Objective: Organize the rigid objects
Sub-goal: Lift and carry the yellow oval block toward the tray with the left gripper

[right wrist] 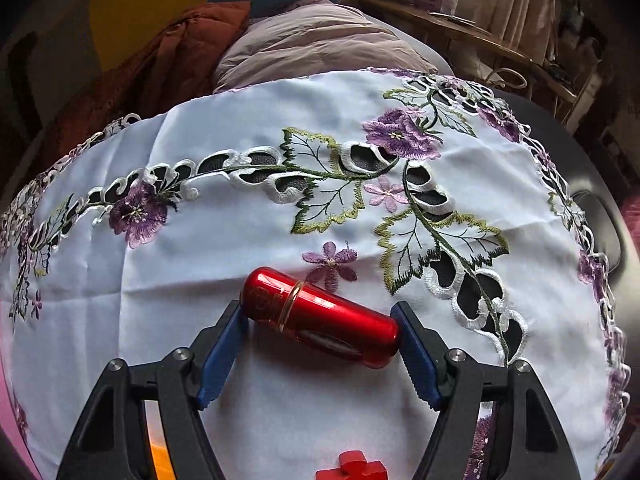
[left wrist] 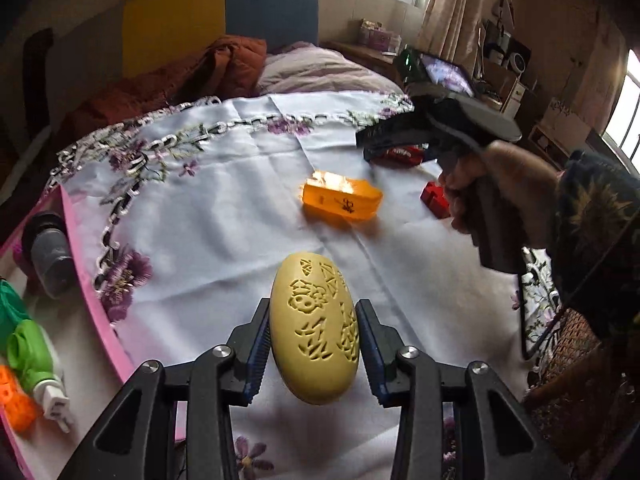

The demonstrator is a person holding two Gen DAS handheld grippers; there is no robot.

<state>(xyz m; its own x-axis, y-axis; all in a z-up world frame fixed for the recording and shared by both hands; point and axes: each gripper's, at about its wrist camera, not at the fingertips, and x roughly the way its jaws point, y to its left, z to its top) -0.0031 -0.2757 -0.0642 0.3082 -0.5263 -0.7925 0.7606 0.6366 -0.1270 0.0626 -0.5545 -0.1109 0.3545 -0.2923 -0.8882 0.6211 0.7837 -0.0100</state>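
My left gripper (left wrist: 312, 340) is shut on a yellow oval soap bar (left wrist: 314, 330) with carved characters, held above the white embroidered cloth (left wrist: 208, 208). An orange translucent block (left wrist: 342, 199) lies on the cloth beyond it. My right gripper (right wrist: 320, 330) has a shiny red cylinder (right wrist: 320, 316) lying crosswise between its blue pads (right wrist: 416, 352), both ends touching them. In the left wrist view the right gripper (left wrist: 384, 146) hovers over that red cylinder (left wrist: 400, 156) at the far right. A small red piece (left wrist: 434, 198) lies near the hand, and shows at the bottom of the right wrist view (right wrist: 352, 466).
A pink tray (left wrist: 90, 292) at the left edge holds a grey cylinder (left wrist: 50, 256), a green and white item (left wrist: 34, 360) and an orange perforated cube (left wrist: 14, 398). A bed with pillows (left wrist: 320, 70) lies beyond the cloth. A wooden shelf (right wrist: 460, 36) stands at the far right.
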